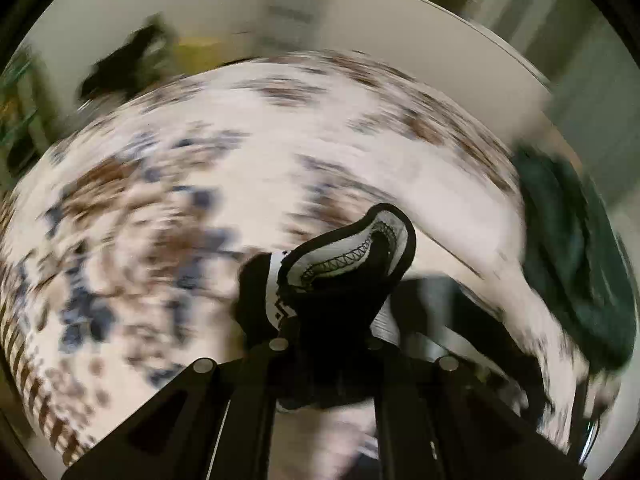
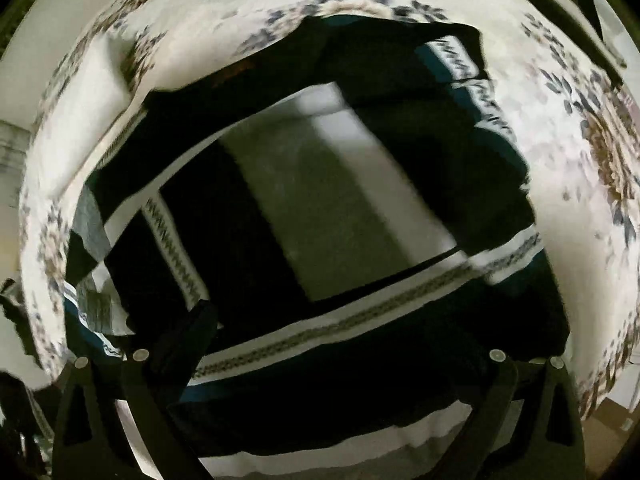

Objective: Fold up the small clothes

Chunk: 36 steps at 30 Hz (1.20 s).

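My left gripper is shut on a bunched edge of the black garment with white patterned trim, held up over the floral cloth; the view is heavily motion-blurred. In the right wrist view the same dark striped garment, black, grey and teal with white zigzag bands, lies spread across the floral cloth. My right gripper is open just above its near part, its left finger and right finger wide apart with nothing between them.
A white cloth with brown and blue floral print covers the surface. A dark green garment lies at its right edge. A dark object sits at the far left. The floor shows beyond the edge.
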{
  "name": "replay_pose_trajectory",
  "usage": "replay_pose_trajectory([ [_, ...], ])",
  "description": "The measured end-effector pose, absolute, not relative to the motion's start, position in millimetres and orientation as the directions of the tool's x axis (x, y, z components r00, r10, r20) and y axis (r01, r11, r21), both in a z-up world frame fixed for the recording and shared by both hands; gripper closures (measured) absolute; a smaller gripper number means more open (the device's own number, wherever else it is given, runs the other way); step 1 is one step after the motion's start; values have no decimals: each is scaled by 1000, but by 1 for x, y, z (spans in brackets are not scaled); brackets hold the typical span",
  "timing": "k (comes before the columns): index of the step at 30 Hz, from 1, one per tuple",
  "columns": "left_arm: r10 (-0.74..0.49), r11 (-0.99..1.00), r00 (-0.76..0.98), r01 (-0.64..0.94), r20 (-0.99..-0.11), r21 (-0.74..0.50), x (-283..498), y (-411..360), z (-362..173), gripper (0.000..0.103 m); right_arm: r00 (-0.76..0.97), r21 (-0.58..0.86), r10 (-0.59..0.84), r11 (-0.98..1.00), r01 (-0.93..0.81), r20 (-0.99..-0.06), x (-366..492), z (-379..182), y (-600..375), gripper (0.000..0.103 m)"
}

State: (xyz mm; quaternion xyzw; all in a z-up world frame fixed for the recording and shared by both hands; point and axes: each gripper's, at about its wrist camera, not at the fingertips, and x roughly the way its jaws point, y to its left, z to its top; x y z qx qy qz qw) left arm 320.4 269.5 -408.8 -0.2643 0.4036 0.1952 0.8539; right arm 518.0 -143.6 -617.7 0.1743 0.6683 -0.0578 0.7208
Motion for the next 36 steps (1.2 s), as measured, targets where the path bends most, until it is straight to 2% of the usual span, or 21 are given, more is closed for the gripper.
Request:
replay_pose_trajectory([
  [9, -189, 899, 528, -245, -828, -362, 426, 18, -442, 98, 74, 200, 186, 906, 372, -980, 532, -618, -293, 0],
  [14, -200, 946, 437, -148, -877, -289, 452, -88, -471, 94, 78, 218, 204, 893, 393, -976, 535, -612, -363, 0],
  [16, -149, 966, 393, -139, -907, -219, 459, -112, -479, 93, 75, 235, 223, 894, 382, -972, 536, -610, -385, 0],
  [18, -109, 974, 399, -139, -910, -177, 460, -118, -477, 89, 75, 255, 245, 896, 364, -967, 536, -606, -402, 0],
  [19, -100, 974, 424, -141, -900, -175, 457, -116, -473, 76, 74, 268, 259, 894, 358, -963, 534, -604, -407, 0],
  [20, -93, 973, 447, -147, -890, -176, 454, -113, -469, 49, 70, 289, 284, 889, 355, -956, 536, -603, -410, 0],
  [21, -91, 971, 461, -156, -883, -182, 451, -106, -466, 31, 66, 331, 330, 875, 354, -942, 538, -601, -415, 0],
  [22, -87, 967, 474, -171, -876, -189, 446, -97, -461, 6, 63, 363, 365, 862, 353, -929, 539, -597, -415, 0],
  [23, -64, 962, 491, -200, -869, -184, 437, -82, -454, 3, 65, 398, 401, 848, 350, -914, 542, -596, -414, 0],
  [27, 108, 941, 489, -332, -865, -71, 402, -31, -446, 3, 76, 502, 505, 808, 308, -860, 565, -592, -380, 0],
  [31, 282, 876, 394, -477, -875, 68, 365, 30, -457, 3, 45, 559, 566, 794, 240, -823, 593, -600, -328, 0],
  [36, 353, 792, 260, -595, -899, 139, 327, 81, -480, 3, -40, 582, 599, 790, 194, -800, 634, -625, -249, 0],
])
